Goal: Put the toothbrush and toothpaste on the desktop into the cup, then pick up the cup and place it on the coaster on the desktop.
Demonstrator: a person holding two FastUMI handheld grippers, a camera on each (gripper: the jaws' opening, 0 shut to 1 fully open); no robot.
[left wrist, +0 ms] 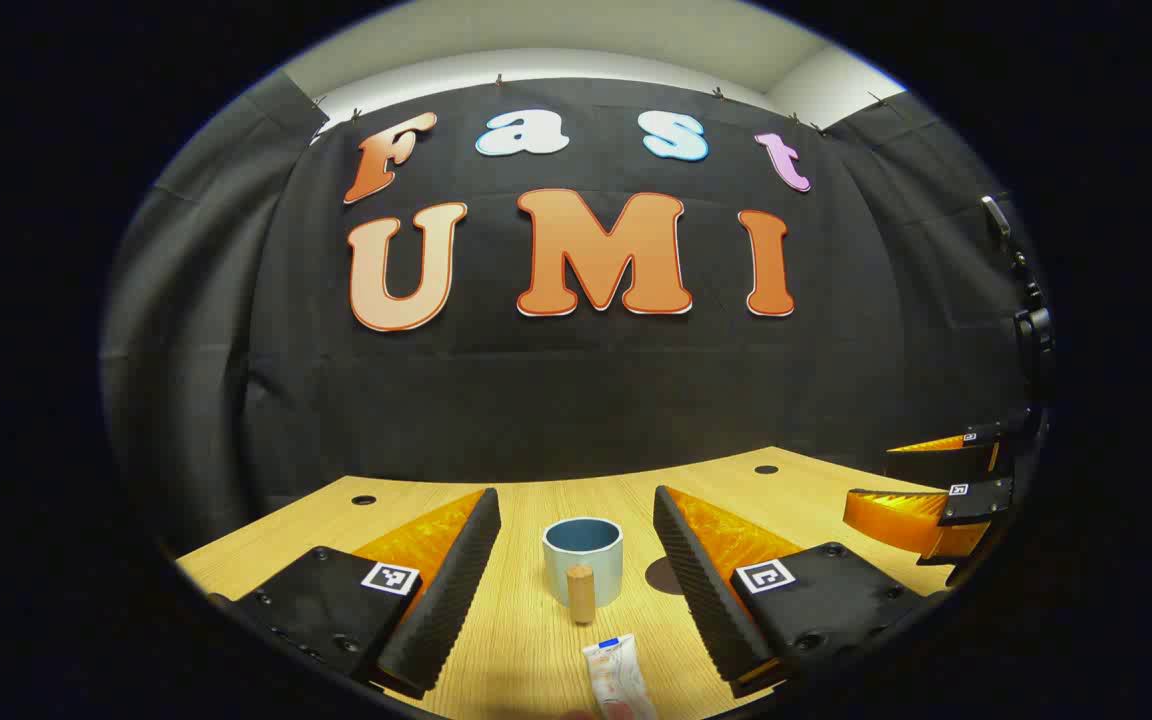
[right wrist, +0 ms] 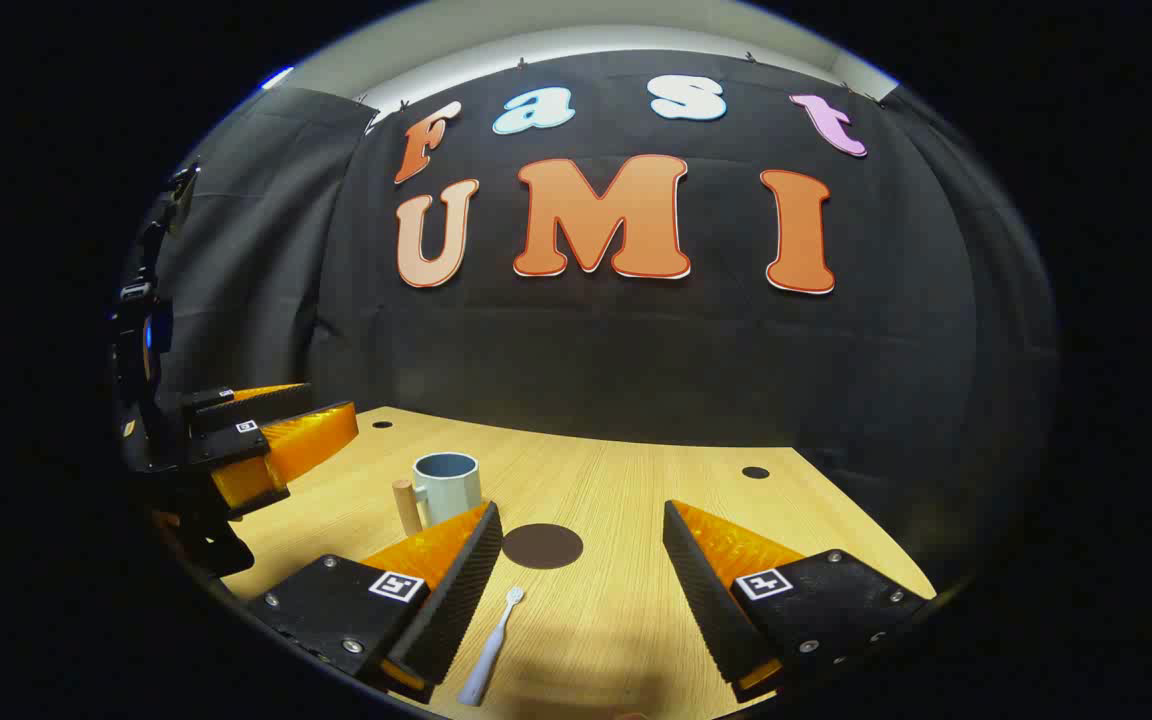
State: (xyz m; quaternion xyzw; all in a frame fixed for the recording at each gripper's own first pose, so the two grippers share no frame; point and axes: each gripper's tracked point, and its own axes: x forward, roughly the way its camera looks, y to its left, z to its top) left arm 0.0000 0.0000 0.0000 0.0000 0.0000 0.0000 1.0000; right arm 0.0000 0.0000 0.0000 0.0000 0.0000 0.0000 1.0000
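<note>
You are holding both tongs low over the wooden desktop (right wrist: 636,480), nothing yet lifted; the left gripper (left wrist: 576,560) is standing released, its fingers spread wide and framing the pale blue cup (left wrist: 583,560), which is sitting upright between them a little farther out with its wooden handle (left wrist: 581,592) turned towards you; the toothpaste (left wrist: 616,675) is lying flat just short of the cup, close in at the near edge, so it is probably this hand's first pick; the right gripper (right wrist: 581,590) is likewise hanging released and empty, its fingers parted over bare wood; the toothbrush (right wrist: 489,650) is lying flat just beside its left finger, head pointing away towards the dark round coaster (right wrist: 542,546), which is resting between the fingers farther out; in the right gripper view the cup (right wrist: 446,485) is standing to the left of the coaster, near but apart from it, and the left gripper (right wrist: 276,440) is showing at the far left, parted too; you are most likely lining up each hand with its own item, and both still need to go into the cup before it is moving to the coaster; the thin brush, lying flat, may be slipping when pinched
</note>
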